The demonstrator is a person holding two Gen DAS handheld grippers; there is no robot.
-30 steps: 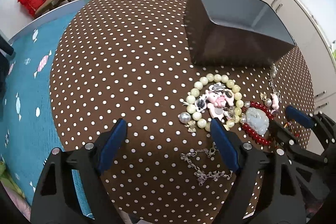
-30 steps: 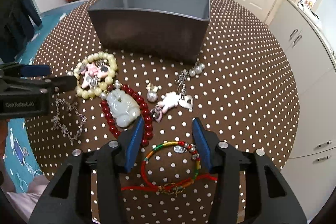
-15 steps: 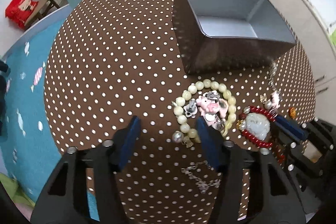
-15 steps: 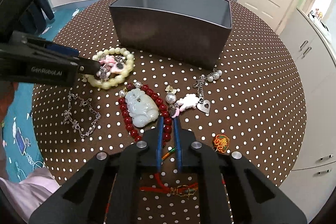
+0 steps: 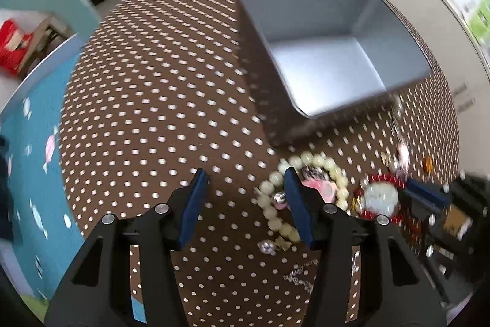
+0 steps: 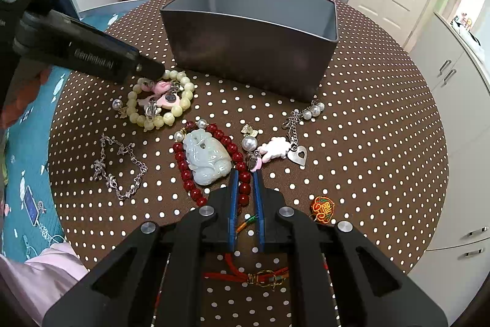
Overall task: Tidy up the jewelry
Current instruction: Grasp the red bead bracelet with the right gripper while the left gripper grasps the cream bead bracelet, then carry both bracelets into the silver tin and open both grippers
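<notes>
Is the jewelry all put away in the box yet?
Not yet. The gray box looks empty inside. The right gripper has its fingers nearly shut on the colorful cord bracelet. The left gripper is open over the pale bead bracelet. The jade pendant and silver chain wait on the table.

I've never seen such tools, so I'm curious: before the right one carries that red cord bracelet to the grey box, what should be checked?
1. Right gripper shut on cord bracelet: ok.
2. Cord free of red bead bracelet: cannot tell, the fingers cover where they meet.
3. Grey box open, nothing inside: ok.
4. Left gripper open and off to the side, by the pale bead bracelet: ok.
</notes>
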